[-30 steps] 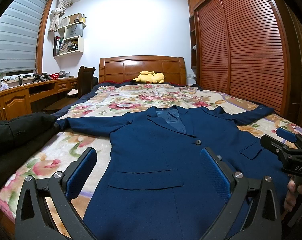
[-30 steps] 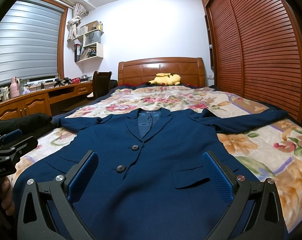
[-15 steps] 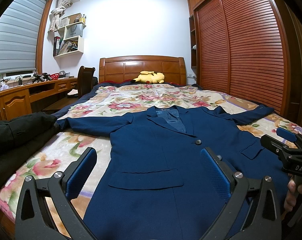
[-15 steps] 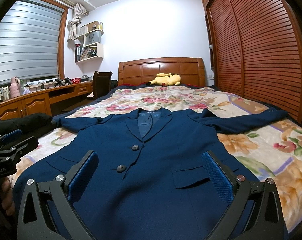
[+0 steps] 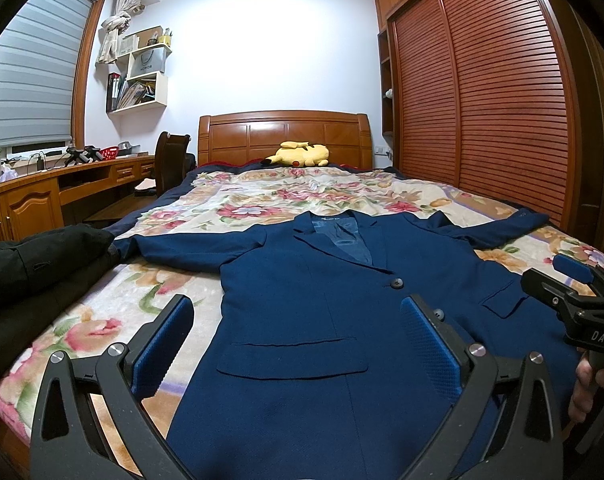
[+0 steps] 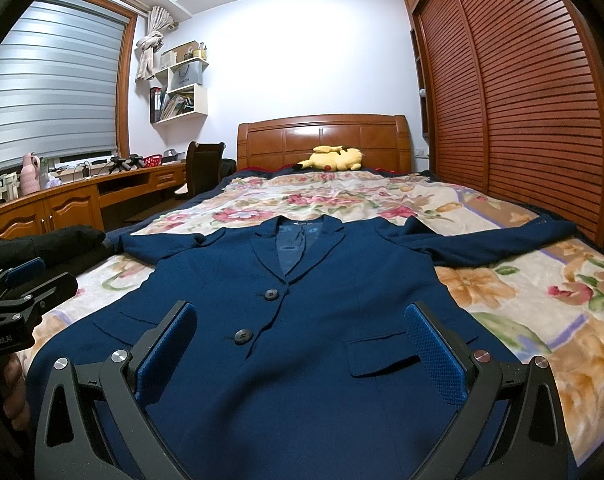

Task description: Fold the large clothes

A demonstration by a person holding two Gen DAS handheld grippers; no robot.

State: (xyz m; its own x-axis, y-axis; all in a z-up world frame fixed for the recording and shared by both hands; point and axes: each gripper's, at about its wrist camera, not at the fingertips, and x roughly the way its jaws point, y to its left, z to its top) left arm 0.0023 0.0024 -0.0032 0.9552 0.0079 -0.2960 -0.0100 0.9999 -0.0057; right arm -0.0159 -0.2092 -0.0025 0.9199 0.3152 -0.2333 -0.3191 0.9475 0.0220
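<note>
Above the jacket's hem, the left claw (image 5: 298,340) and right claw (image 6: 302,344) hover side by side, level, both spread wide and holding nothing. The navy jacket (image 5: 322,300) lies flat, buttoned, sleeves outstretched, on the floral bed (image 6: 502,288), beside black clothing (image 5: 30,272).

Navy blazer (image 5: 314,300) lies flat, front up, buttoned, on the bed (image 5: 262,196) near its foot edge; collar toward the headboard, sleeves spread toward both side edges.
</note>
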